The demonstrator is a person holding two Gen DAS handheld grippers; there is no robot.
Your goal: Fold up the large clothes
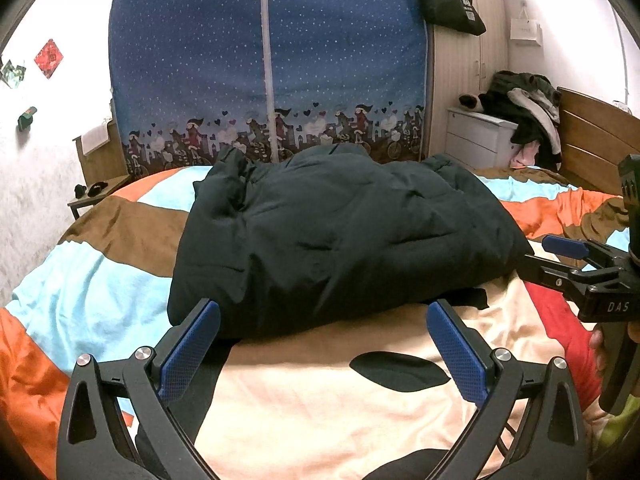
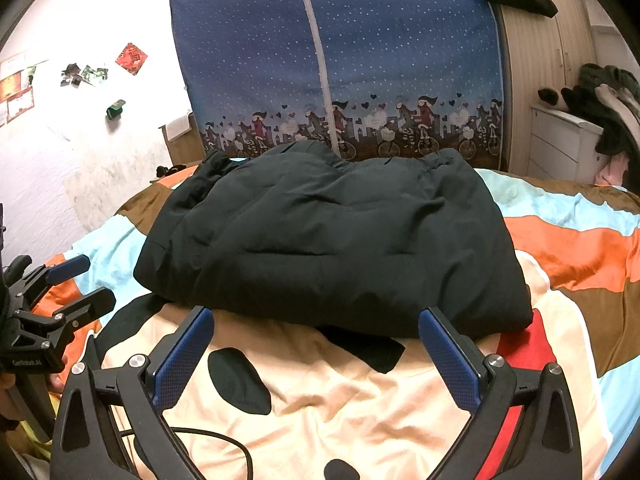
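A large dark padded jacket (image 1: pixel 340 232) lies folded in a thick bundle on the colourful bedspread (image 1: pixel 100 288). It also shows in the right wrist view (image 2: pixel 332 236). My left gripper (image 1: pixel 322 320) is open and empty, its blue pads just short of the jacket's near edge. My right gripper (image 2: pixel 316 324) is open and empty too, at the jacket's near edge. The right gripper shows in the left wrist view (image 1: pixel 560 258) beside the jacket's right side. The left gripper shows at the left of the right wrist view (image 2: pixel 84 284).
A blue starry fabric wardrobe (image 1: pixel 268 60) stands behind the bed. A white drawer unit (image 1: pixel 476 136) with a heap of clothes (image 1: pixel 528 112) is at the right by the wooden headboard (image 1: pixel 596 136). A small side table (image 1: pixel 96 196) is at the left. A black cable (image 2: pixel 224 440) lies on the bedspread.
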